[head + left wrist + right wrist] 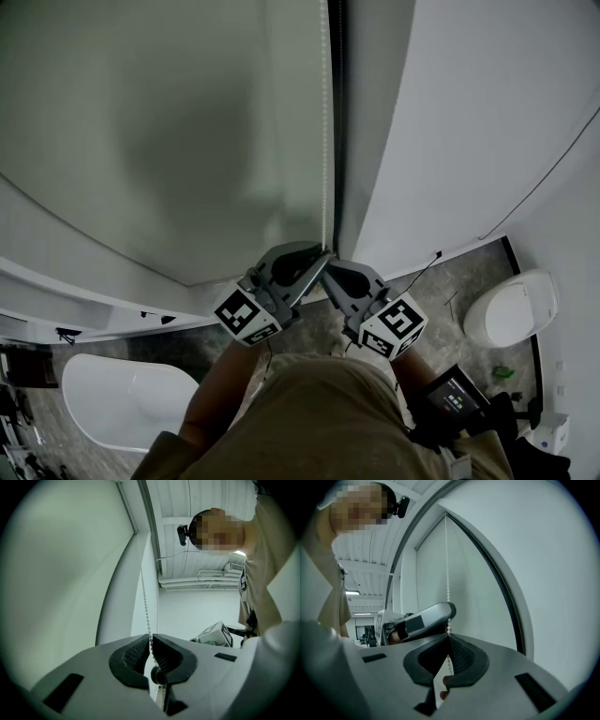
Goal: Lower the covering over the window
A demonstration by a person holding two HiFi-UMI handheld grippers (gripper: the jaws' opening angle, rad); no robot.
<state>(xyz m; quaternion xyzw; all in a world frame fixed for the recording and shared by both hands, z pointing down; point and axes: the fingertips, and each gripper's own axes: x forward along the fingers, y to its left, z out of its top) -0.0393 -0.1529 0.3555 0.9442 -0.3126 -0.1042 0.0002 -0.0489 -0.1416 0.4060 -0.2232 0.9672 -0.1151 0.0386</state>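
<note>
While the right gripper (449,636) pinches the beaded cord (447,573), the left gripper (151,636) brackets it, slightly open

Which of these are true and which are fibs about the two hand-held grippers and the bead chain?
1. The right hand-held gripper is shut on the chain. True.
2. The chain is red. False: it is white.
3. The chain also runs between the jaws of the left hand-held gripper. True.
4. Only one hand-held gripper is at the chain. False: both are, the left one just above the right.
</note>
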